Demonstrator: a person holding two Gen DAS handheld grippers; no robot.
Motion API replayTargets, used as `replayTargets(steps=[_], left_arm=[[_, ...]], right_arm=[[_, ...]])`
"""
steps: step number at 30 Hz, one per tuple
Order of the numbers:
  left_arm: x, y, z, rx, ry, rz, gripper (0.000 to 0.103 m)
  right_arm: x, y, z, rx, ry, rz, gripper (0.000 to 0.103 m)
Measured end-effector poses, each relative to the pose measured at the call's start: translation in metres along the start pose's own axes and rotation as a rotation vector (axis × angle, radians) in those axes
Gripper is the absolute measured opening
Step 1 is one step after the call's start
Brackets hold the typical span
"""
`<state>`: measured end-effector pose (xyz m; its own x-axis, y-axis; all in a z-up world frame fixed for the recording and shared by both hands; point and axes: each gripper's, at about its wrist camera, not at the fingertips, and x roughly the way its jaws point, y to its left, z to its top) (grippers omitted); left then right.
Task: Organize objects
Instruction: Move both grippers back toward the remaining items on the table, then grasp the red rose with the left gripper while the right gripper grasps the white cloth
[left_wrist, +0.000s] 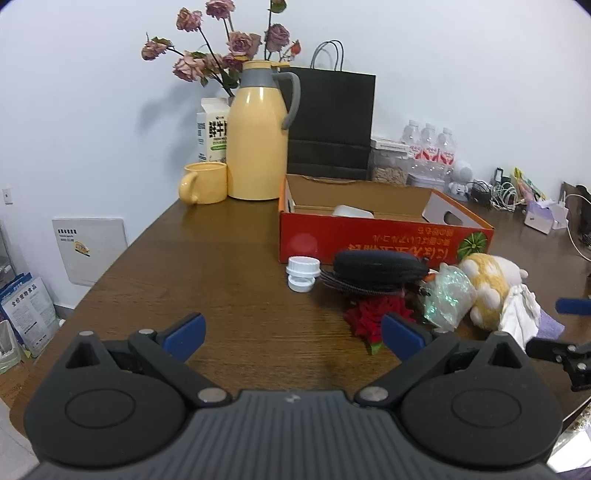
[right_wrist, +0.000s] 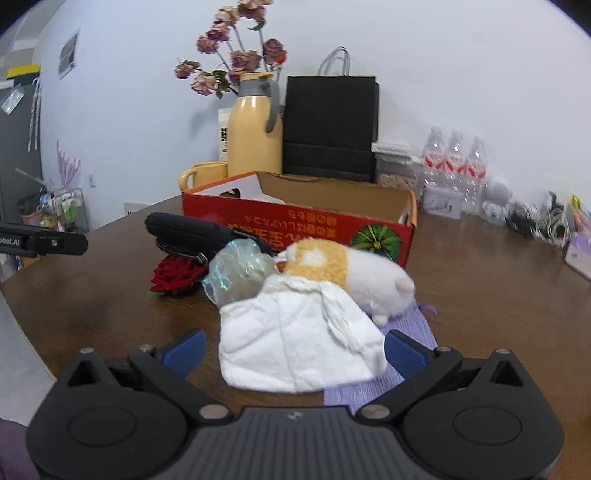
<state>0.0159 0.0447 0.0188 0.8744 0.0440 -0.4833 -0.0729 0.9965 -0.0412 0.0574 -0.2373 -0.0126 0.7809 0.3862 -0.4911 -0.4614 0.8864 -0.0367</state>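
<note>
While the pile of loose things waits on the dark wooden counter (right_wrist: 480, 295), the white folded cloth (right_wrist: 295, 343) lies nearest, directly at twelve o'clock from the right gripper (right_wrist: 295, 350), its near edge sitting between the blue-padded jaws, which stand spread wide and grasp nothing. It rests partly on a lilac ribbed mat (right_wrist: 410, 332), with its long axis running roughly from six toward twelve. Just beyond it, touching, lies the white and orange plush toy (right_wrist: 351, 273) at about one o'clock, and a crumpled iridescent plastic wrap (right_wrist: 236, 273) at eleven o'clock. Farther out come a red fabric rose (right_wrist: 173, 275) and a black zippered oval case (right_wrist: 192, 230), and behind all of these the open red cardboard box (right_wrist: 295, 229), probably the place for them.

From the left gripper (left_wrist: 293, 336), likewise released and empty, the pile lies off at one to two o'clock, and a small white plastic bottle (left_wrist: 303, 273) stands at twelve. By my judgement the right hand is plainly nearer the cloth.
</note>
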Motion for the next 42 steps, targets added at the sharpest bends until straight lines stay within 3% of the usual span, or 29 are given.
replayTargets(steps=[7,12,22,42], left_arm=[[0.003,0.0,-0.004,-0.011,0.013,-0.011,0.103],[0.006,0.002,-0.005,-0.023,0.024,-0.009,0.103],[0.011,-0.001,-0.01,-0.027,0.044,-0.027,0.103],[0.025,-0.02,-0.015,-0.02,0.087,-0.082,0.103]], right_arm=[[0.03,0.007,0.013,-0.12,0.043,-0.003,0.103],[0.047,-0.003,0.008,-0.093,0.088,0.027,0.103],[0.048,-0.009,0.002,-0.041,0.084,0.033,0.101],[0.011,-0.022,0.002,0.084,-0.008,0.022,0.047]])
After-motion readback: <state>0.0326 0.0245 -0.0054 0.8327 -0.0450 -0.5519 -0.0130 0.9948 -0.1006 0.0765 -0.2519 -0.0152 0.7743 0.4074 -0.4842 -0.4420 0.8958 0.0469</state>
